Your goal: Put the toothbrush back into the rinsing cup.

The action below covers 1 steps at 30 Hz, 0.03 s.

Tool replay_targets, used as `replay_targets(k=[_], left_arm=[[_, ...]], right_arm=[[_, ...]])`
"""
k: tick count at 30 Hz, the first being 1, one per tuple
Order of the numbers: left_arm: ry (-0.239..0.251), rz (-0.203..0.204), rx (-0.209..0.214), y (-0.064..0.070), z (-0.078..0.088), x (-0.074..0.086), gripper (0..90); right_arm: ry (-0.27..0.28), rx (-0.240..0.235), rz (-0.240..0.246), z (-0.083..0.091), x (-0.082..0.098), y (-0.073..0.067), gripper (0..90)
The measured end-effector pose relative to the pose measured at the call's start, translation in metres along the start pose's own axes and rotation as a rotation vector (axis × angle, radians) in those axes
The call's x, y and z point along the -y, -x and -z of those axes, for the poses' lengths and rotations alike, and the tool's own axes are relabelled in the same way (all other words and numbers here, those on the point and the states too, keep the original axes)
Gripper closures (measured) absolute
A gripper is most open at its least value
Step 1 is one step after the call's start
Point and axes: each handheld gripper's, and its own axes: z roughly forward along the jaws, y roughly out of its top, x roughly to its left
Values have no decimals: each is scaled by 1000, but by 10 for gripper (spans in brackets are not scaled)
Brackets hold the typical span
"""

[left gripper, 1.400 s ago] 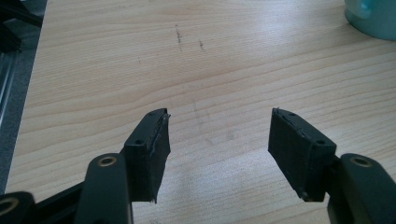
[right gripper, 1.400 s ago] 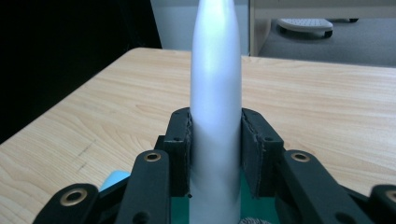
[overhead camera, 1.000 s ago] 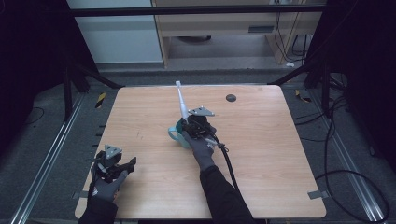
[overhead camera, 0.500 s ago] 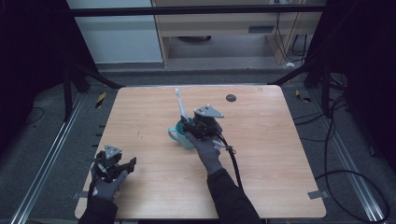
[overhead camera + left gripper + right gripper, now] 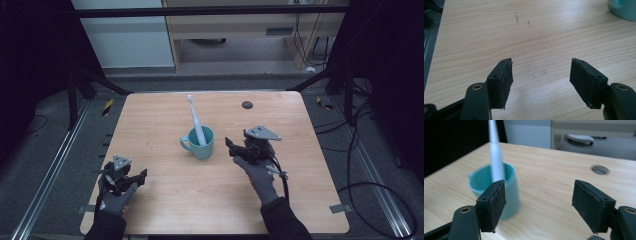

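Light wood table (image 5: 165, 200) with a dark round hole (image 5: 247, 104) near its far edge, grey floor and dark frame rails around it. On it, near the middle, stands my teal ceramic mug with a side handle (image 5: 198, 142), upright, and a white electric toothbrush (image 5: 195, 119) stands in it, leaning back toward the far edge, lower end inside the mug. From the right gripper view the mug (image 5: 496, 190) is blurred and sits behind the left jaw, toothbrush (image 5: 496, 157) rising out of it.

My right gripper (image 5: 231, 147) is just to the right of the mug, apart from it, pointing at it. Its jaws have just been opening and stand wide now, nothing between them, only bare wood there (image 5: 539, 202).

My left gripper (image 5: 141, 175) is down at the near left corner, well apart from the mug, low over the table. Jaws wide (image 5: 540, 82), nothing held; mug corner (image 5: 624, 10) shows top right of that view. Gloved hands on both.
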Motion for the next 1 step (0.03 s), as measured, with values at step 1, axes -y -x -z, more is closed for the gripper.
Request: replay_targets(k=[1], left_arm=[[-2,1,3,0,0,0,338]], right_arm=[[-6,10,1,4,3,5,261]])
